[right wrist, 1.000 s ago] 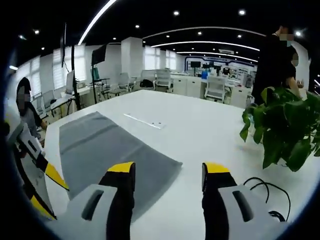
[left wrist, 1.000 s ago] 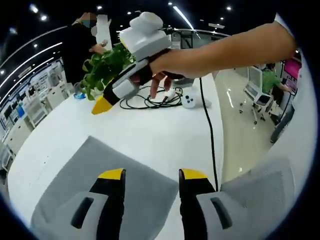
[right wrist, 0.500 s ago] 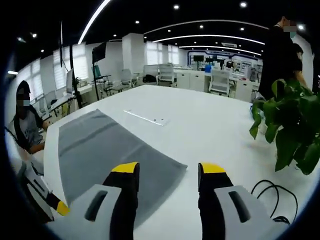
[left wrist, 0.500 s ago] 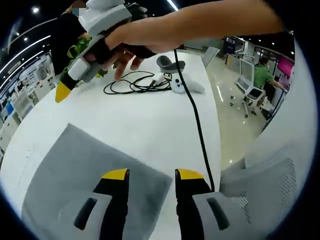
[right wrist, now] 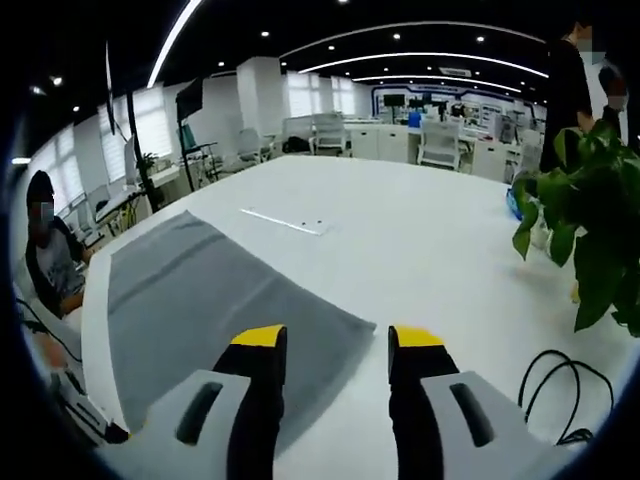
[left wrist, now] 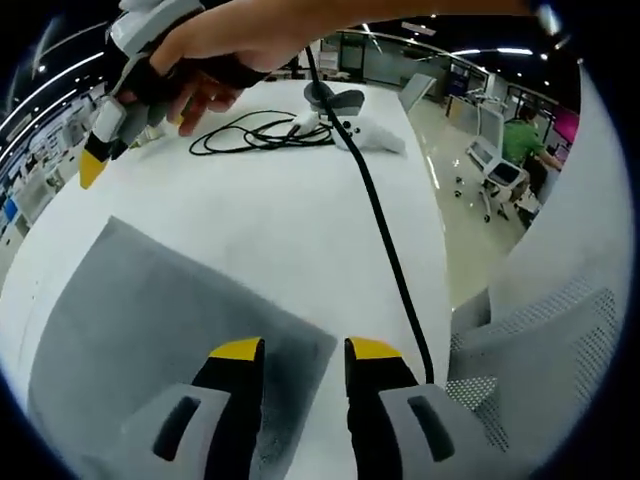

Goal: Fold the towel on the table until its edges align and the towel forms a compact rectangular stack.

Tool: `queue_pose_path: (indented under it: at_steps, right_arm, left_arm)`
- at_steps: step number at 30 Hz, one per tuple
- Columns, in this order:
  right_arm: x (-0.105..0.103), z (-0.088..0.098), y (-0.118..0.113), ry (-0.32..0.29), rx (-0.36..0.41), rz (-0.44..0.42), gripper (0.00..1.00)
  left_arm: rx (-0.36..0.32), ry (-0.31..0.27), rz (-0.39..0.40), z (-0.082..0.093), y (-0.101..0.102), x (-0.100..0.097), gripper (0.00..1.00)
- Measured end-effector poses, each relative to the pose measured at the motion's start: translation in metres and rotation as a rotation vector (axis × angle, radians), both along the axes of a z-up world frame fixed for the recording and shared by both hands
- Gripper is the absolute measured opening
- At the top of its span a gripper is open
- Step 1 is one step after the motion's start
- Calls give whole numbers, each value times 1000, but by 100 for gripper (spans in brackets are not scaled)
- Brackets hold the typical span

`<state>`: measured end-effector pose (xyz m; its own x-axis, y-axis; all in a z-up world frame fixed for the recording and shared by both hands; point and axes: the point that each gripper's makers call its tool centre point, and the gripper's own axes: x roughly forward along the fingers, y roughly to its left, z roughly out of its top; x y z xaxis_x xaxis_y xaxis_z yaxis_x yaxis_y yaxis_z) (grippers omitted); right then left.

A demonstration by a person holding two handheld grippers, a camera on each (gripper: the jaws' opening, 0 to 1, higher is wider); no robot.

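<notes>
A grey towel lies flat on the white table. My left gripper is open and low over the towel's near corner, which lies between the yellow-tipped jaws. In the right gripper view the same towel stretches away to the left. My right gripper is open above another corner, its left jaw over the cloth and its right jaw over bare table. The left gripper view also shows the right gripper, held in a hand at the upper left.
A coiled black cable and a white controller lie at the table's far end. A black cord runs near the right edge. A grey mesh chair stands beside it. A leafy plant is on the right, and a person sits at the left.
Both views have dropped closer to the towel corners. Both pairs of jaws stand a little narrower than a second ago. The hand with the right gripper has moved left in the left gripper view.
</notes>
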<state>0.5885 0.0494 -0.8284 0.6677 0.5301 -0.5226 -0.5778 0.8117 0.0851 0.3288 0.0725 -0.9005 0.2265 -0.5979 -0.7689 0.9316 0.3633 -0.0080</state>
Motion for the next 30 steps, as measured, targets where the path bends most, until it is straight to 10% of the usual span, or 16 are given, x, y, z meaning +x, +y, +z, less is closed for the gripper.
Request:
queue_pose_path:
  at_steps: [24, 30]
  right_arm:
    - [40, -78, 15, 96, -102, -10, 28]
    - [46, -86, 15, 105, -115, -4, 12]
  left_arm:
    - [27, -29, 7, -16, -6, 5, 25]
    - [30, -31, 12, -18, -12, 10, 19]
